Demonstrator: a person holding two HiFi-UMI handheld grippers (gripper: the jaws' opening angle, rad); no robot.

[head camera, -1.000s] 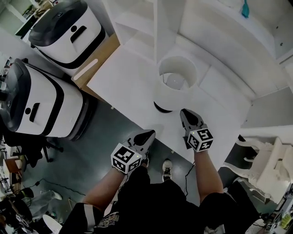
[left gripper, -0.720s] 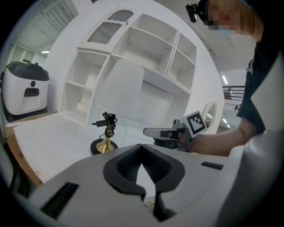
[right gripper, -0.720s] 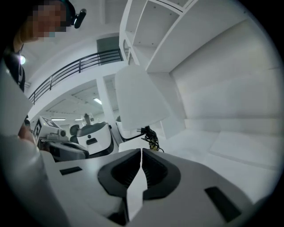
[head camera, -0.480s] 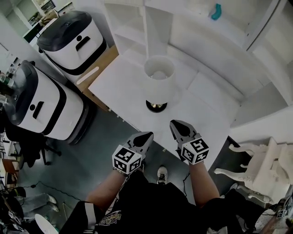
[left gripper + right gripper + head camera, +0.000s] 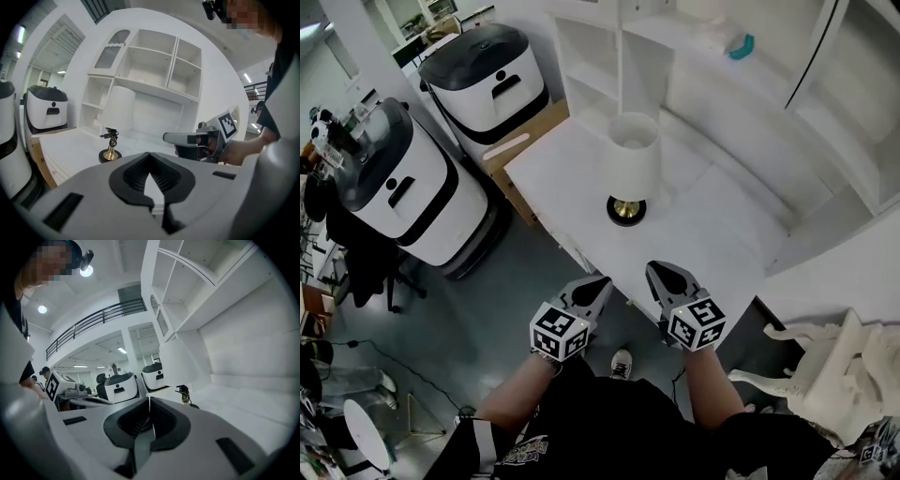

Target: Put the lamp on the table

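The jaws of the left gripper [image 5: 598,281] are pressing together, and nothing is sitting between them. The jaws of the right gripper [image 5: 661,270] are pressing together too, and nothing is in them. There are two grippers, side by side, hanging at the near edge of the white worktop [image 5: 712,234].

One lamp [image 5: 633,164] is standing upright on the worktop, straight ahead of the jaws and well apart from both. It is wearing a white shade and resting on a round black and gold foot. A black cord is bunching up on its stem.

Past the lamp, farther from the jaws, white shelves [image 5: 609,56] are going up the wall. One small blue-green thing [image 5: 739,45] is lying on a shelf there.

Off to the left of the left jaws, two big white and black machines [image 5: 492,80] are standing on the dark floor [image 5: 487,309]. Off to the right of the right jaws, one white chair [image 5: 816,361] is standing beside the worktop.
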